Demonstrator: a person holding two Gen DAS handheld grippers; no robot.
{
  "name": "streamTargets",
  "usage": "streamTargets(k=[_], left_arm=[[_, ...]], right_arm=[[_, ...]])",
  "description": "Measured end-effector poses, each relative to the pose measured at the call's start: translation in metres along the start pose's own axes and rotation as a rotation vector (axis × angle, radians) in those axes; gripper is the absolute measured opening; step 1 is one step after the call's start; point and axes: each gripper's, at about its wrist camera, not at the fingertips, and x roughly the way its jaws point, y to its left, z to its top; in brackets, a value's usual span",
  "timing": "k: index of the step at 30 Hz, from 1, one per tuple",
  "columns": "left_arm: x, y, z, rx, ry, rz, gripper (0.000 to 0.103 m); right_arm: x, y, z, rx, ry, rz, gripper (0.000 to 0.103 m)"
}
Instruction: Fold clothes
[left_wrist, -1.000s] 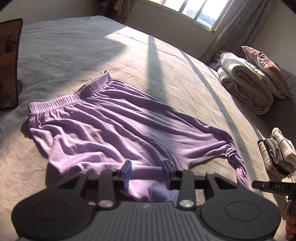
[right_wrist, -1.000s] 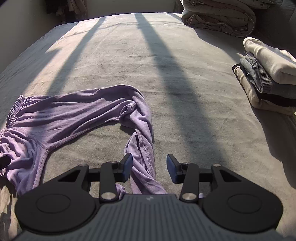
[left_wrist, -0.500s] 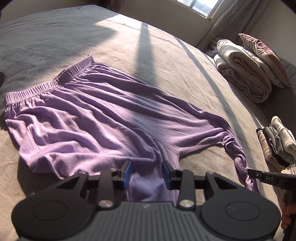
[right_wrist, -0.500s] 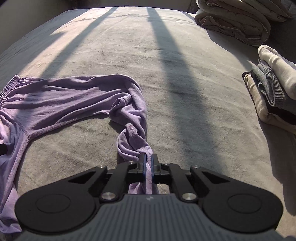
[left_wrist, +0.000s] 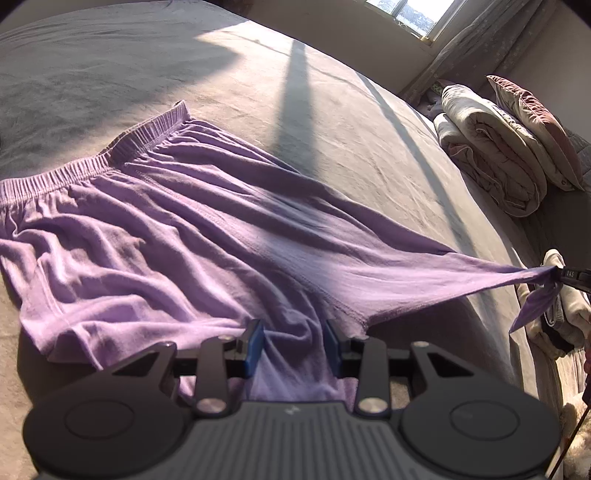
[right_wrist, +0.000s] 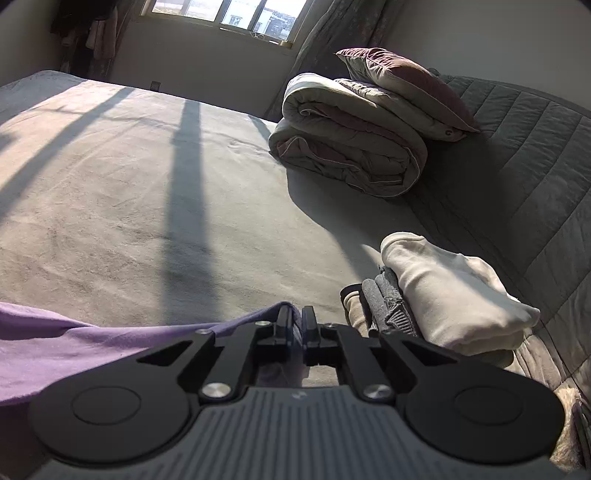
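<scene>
Right claw (right_wrist: 298, 325) pinching trouser leg (left_wrist: 424, 266) taut to straighten it; left claw (left_wrist: 294, 341) wide over other leg, on bed (left_wrist: 332, 122).

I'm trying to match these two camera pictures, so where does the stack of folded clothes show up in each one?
Left wrist view: folded stack at the far right edge, partly behind the stretched purple pants leg.
Right wrist view: folded stack at lower right, just beyond the right gripper.
Shared landmark: the rolled quilt under the pillow.
</scene>
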Motion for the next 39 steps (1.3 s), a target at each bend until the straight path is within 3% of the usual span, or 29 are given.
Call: streamTargets(k=[8,10,14,16,19,23,29,32,36,37,38,39], left_arm=[[-0.003,0.001,0.000,0.003,0.000,-0.001,0.036],[-0.004,0.001,0.001,0.004,0.000,-0.003,0.036],[-0.009,0.000,0.000,0.013,-0.004,-0.005,0.036],[-0.013,-0.002,-0.002,0.023,-0.006,-0.007,0.036],[-0.019,-0.004,-0.004,0.034,-0.007,-0.014,0.036],[-0.028,-0.007,-0.007,0.039,-0.005,-0.034,0.036],[-0.035,-0.010,-0.015,0.028,0.057,-0.136,0.034],[-0.036,-0.011,-0.021,0.009,0.096,-0.192,0.034],[-0.031,-0.008,-0.026,-0.037,0.123,-0.205,0.034],[-0.030,-0.010,-0.027,-0.037,0.127,-0.210,0.034],[-0.028,-0.012,-0.028,-0.035,0.131,-0.211,0.034],[-0.026,-0.014,-0.029,-0.030,0.135,-0.208,0.034]], right_arm=[[0.011,0.024,-0.027,0.018,0.116,0.085,0.008],[0.006,0.027,-0.039,0.033,0.146,0.124,0.015],[-0.017,0.029,-0.055,0.082,0.181,0.231,0.018],[-0.030,0.027,-0.063,0.114,0.199,0.288,0.034],[-0.051,0.025,-0.075,0.148,0.227,0.370,0.038],[-0.079,0.021,-0.095,0.197,0.234,0.450,0.038],[-0.109,0.019,-0.129,0.280,0.242,0.601,0.038],[-0.113,0.024,-0.147,0.321,0.229,0.708,0.038],[-0.105,0.039,-0.152,0.351,0.265,0.800,0.036],[-0.102,0.044,-0.152,0.356,0.276,0.820,0.017],[-0.100,0.047,-0.152,0.359,0.285,0.835,0.004],[-0.100,0.047,-0.151,0.354,0.285,0.831,0.006]])
